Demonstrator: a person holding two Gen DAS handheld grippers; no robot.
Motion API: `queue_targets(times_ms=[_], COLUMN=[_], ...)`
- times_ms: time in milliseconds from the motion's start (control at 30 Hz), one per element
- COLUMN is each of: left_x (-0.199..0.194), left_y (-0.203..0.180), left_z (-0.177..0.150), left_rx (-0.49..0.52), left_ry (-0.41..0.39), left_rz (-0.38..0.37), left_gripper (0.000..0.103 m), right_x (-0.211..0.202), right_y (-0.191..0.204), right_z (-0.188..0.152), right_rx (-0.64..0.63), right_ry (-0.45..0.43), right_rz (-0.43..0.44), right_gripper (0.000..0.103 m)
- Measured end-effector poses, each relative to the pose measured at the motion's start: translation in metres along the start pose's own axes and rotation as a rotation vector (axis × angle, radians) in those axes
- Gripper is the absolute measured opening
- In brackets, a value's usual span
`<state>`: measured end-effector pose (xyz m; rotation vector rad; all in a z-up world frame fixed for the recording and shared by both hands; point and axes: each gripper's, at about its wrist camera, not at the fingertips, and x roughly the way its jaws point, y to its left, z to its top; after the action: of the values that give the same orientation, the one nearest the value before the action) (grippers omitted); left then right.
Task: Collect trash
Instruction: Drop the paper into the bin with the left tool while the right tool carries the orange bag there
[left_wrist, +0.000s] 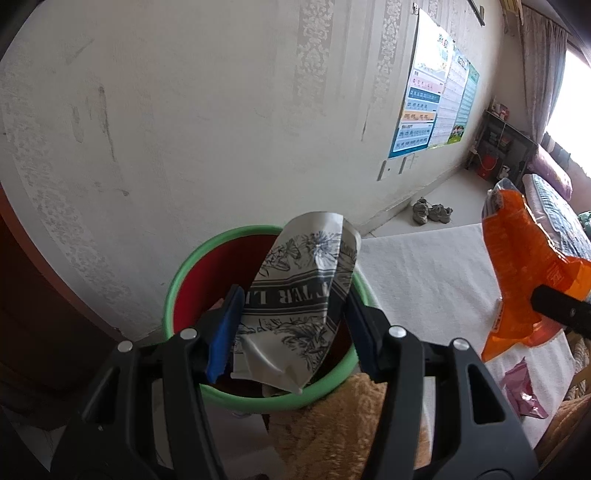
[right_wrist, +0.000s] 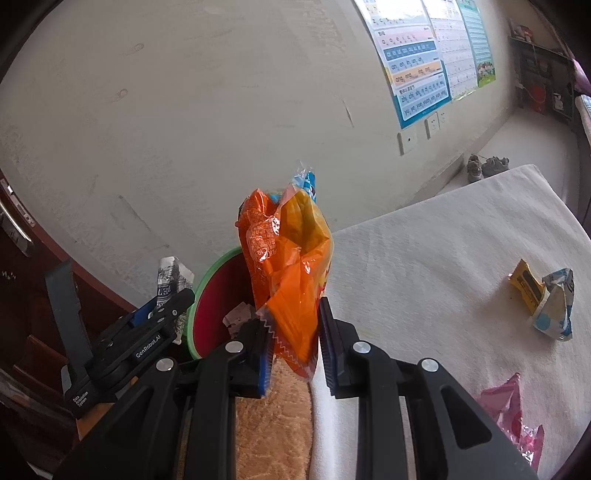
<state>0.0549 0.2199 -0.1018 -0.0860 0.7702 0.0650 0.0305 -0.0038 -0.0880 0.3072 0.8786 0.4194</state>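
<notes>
A red bin with a green rim (left_wrist: 177, 280) stands against the wall. My left gripper (left_wrist: 291, 328) is shut on a crumpled white wrapper with grey floral print (left_wrist: 303, 280), which hangs over the bin's mouth. In the right wrist view the same gripper (right_wrist: 162, 314) shows left of the bin (right_wrist: 218, 266), with some scraps inside the bin. My right gripper (right_wrist: 293, 343) is shut on a crinkled orange plastic bag (right_wrist: 288, 258), held upright just right of the bin. The left wrist view has that bag (left_wrist: 524, 258) at the far right, above the white cloth.
A white cloth surface (right_wrist: 424, 258) carries a yellow wrapper (right_wrist: 526, 288), a white-and-blue wrapper (right_wrist: 554, 310) and a pink wrapper (right_wrist: 509, 413). A tan fuzzy blanket (left_wrist: 332, 424) lies under the grippers. A dark wooden door (right_wrist: 22, 258) is at the left, shoes (left_wrist: 430, 214) by the wall.
</notes>
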Motion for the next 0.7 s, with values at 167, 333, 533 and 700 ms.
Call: queue_targets(times_ms=[167,333,533,700], left_x=[0.002,0.008,0.024,0.039], left_y=[0.014,0.03,0.046,0.057], left_z=[-0.003,-0.006,-0.008,-0.005], left_rx=[-0.02,-0.041,-0.071,-0.089], left_ry=[0.007,0.023,0.055,0.079], left_rz=[0.029,0.049,0.054,0.053], left_gripper=[0.053,0.053,0.053,0.053], right_x=[0.017,0.037,0.07,0.094], right_y=[0.011,0.026,0.045,0.061], right_z=[0.004,0.01,0.018,0.02], right_rx=[-0.018,-0.052,-0.084,-0.104], right_ry=[0.028,0.057,0.108,0.145], right_rz=[0.023,0.036,0.06,0.081], right_gripper=[0.022,0.022,0.022,0.022])
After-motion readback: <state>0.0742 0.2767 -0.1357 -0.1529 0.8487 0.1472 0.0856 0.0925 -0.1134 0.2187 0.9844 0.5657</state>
